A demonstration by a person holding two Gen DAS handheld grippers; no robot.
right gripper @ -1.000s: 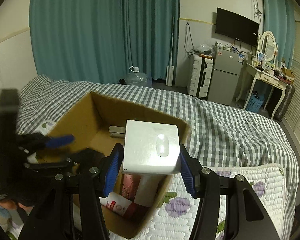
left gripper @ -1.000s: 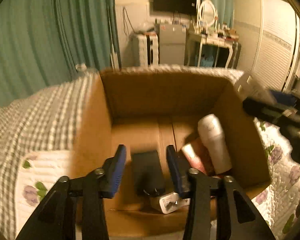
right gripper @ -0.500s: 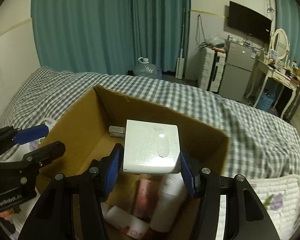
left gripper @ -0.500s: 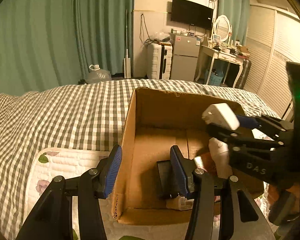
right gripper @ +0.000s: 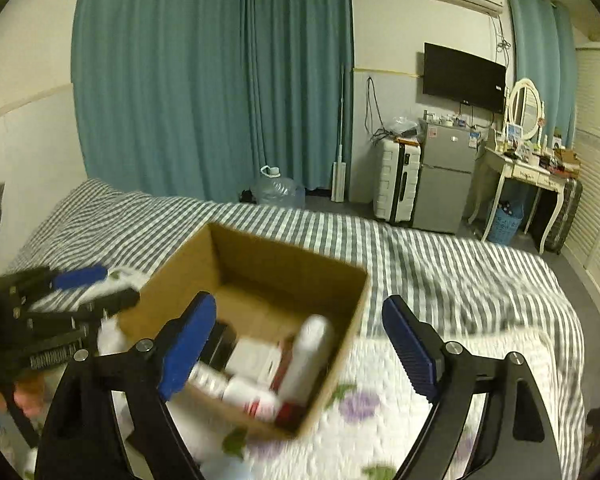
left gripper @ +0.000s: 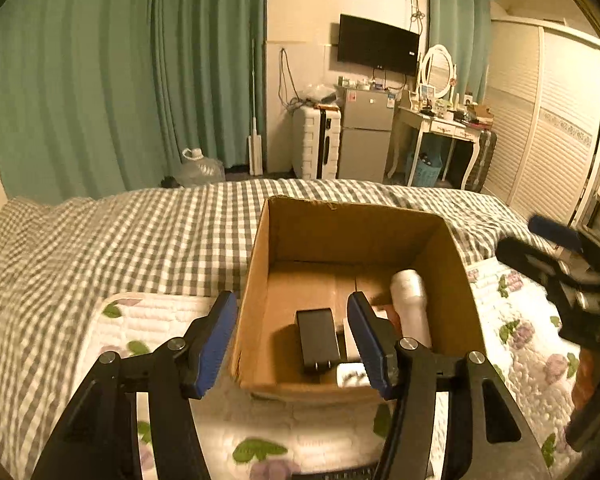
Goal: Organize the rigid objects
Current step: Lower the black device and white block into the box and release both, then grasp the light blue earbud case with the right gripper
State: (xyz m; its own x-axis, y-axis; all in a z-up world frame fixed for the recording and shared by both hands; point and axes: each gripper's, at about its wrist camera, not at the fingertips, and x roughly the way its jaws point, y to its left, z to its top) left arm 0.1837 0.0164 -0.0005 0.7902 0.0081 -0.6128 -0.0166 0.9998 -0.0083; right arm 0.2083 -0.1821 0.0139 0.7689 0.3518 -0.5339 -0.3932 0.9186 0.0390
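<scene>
An open cardboard box point(left gripper: 256, 280) stands on the bed and also shows in the right wrist view point(right gripper: 360, 304). Inside lie a black adapter point(left gripper: 317, 340), a white bottle point(left gripper: 410, 300), a white box point(right gripper: 252, 356) and other small containers. My left gripper point(left gripper: 292, 336) is open and empty, hovering over the box's near left corner. My right gripper point(right gripper: 300, 344) is open wide and empty, above the box. It shows blurred at the right of the left wrist view point(left gripper: 560, 264).
The bed has a grey checked cover point(left gripper: 140, 232) and a white floral quilt point(right gripper: 440, 380). Beyond the bed stand a suitcase point(right gripper: 396, 180), a small fridge point(right gripper: 444, 176), a dressing table point(right gripper: 532, 168) and teal curtains.
My right gripper was shut on the white box over the cardboard box; now it is open and the white box lies inside. Both grippers have drawn back and up.
</scene>
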